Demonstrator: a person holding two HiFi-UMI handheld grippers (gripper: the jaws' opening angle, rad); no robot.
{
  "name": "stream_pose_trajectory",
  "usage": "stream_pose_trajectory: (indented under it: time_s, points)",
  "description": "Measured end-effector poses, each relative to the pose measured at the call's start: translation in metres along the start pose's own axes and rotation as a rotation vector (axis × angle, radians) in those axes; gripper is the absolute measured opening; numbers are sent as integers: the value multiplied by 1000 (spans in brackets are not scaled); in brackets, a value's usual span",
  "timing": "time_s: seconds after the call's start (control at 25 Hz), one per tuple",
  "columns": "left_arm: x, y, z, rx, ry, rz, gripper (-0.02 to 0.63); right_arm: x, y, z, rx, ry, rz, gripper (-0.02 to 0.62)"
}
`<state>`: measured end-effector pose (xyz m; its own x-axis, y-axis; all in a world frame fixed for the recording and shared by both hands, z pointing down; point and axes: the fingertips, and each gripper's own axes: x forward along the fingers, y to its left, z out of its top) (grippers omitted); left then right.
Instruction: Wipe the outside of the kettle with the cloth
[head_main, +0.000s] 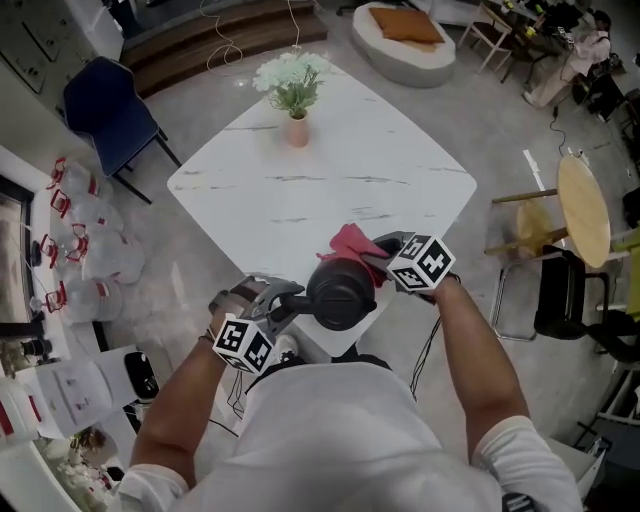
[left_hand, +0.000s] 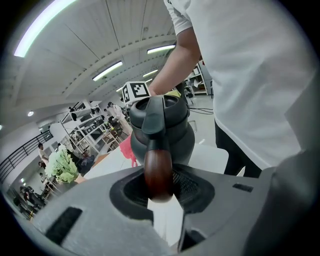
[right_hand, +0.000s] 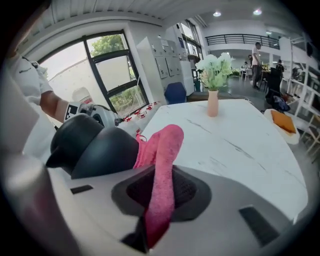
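Observation:
A dark grey kettle hangs over the near corner of the white marble table. My left gripper is shut on its brown wooden handle, which runs between the jaws in the left gripper view. My right gripper is shut on a pink cloth and presses it against the kettle's far right side. In the right gripper view the cloth stands up between the jaws and folds against the kettle's body.
A pink vase of white flowers stands at the table's far side. A blue chair is at far left, water jugs on the floor at left, a round wooden stool at right.

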<state>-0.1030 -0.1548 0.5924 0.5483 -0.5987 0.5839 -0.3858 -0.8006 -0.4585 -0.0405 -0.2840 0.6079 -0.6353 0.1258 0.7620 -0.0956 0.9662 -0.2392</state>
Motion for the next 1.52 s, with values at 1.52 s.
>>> stream_pose_trajectory:
  time_s: [1.52]
  points:
    - [16, 2, 31, 269, 50, -125, 104, -121, 66, 81, -334, -117, 21, 64]
